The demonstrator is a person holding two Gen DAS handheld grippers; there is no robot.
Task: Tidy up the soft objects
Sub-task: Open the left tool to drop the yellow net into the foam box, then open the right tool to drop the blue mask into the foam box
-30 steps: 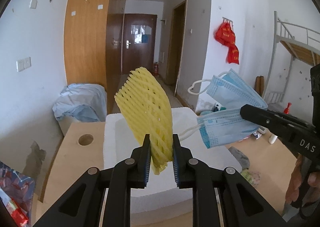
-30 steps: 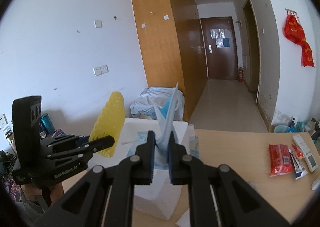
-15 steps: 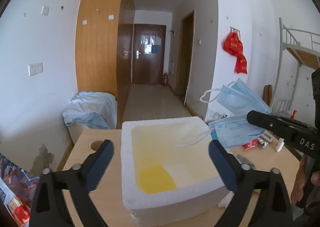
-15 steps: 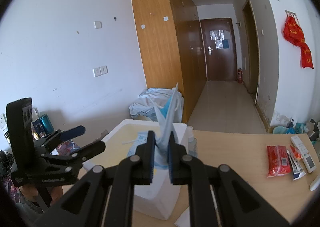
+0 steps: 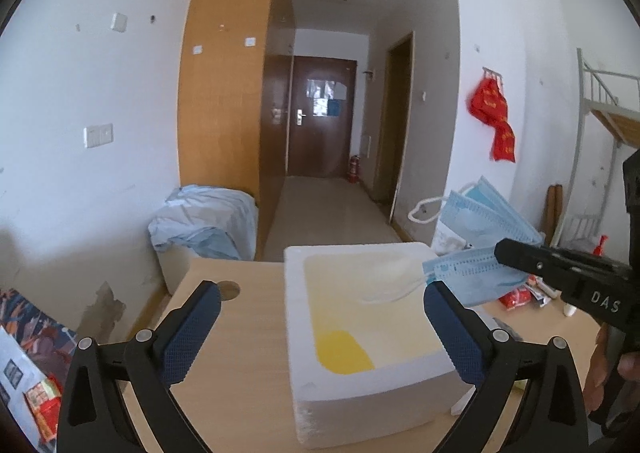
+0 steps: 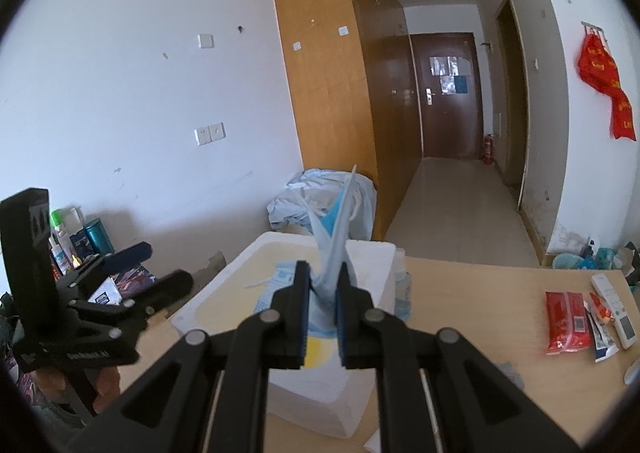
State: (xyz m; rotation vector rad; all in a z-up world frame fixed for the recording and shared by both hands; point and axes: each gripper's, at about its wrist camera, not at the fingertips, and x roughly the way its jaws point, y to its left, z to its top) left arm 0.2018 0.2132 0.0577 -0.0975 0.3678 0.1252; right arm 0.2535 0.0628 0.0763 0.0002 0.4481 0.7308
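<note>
Left gripper [image 5: 322,327] jaws just sprung wide, nothing between them, yellow foam net [image 5: 343,351] in white foam box [image 5: 360,393] ahead on the bench [image 5: 240,333], right gripper [image 6: 323,307] jaws clamped on blue face masks [image 6: 334,237] above the box.

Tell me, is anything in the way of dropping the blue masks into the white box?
Nothing visible blocks them. The right tongs hold the blue masks above the open white foam box; only a yellow foam net lies inside.
</note>
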